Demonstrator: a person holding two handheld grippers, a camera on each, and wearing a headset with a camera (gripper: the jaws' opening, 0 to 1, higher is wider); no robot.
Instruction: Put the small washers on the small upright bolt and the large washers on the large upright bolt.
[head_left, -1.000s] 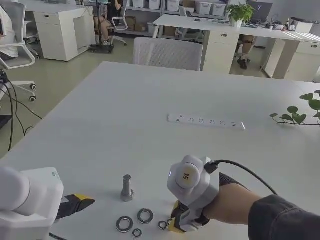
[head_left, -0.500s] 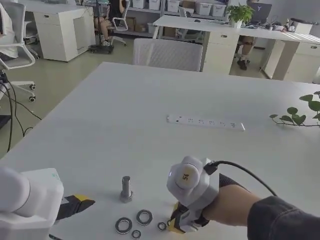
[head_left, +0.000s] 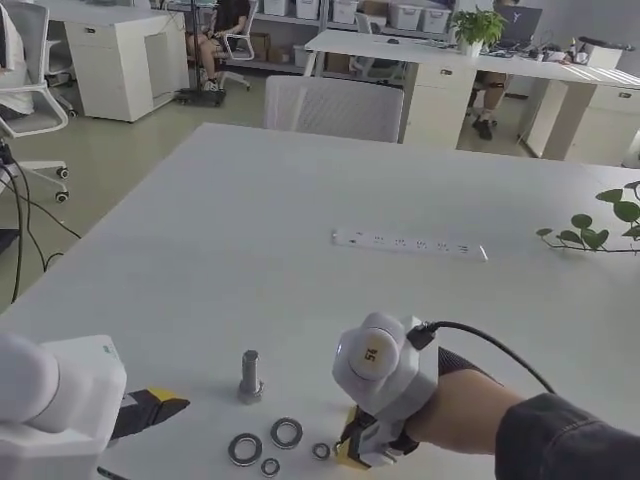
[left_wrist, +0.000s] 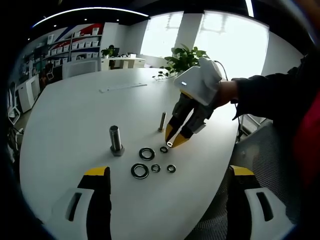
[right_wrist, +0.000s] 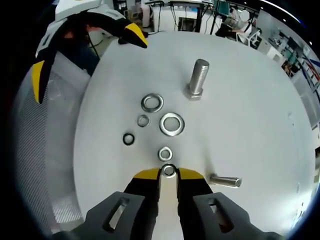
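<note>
Steel bits sit on the white tabletop (head_left: 300, 200). Large bolt (right_wrist: 197, 77) is upright, and small bolt (left_wrist: 162, 121) is upright just beside the right hand-held gripper (right_wrist: 169, 175), whose jaws are pinched narrow on a small washer (right_wrist: 169, 170). Two large washers (right_wrist: 172, 124) and three more small washers (right_wrist: 143, 120) lie loose near the bolts. Left hand-held gripper (left_wrist: 168, 171) hangs wide open, holding nothing.

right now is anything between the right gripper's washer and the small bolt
Nothing visible. The small washer is pinched in the tips of the right gripper; the small bolt stands beside it across bare table. The loose washers lie the other way, toward the large bolt.
</note>
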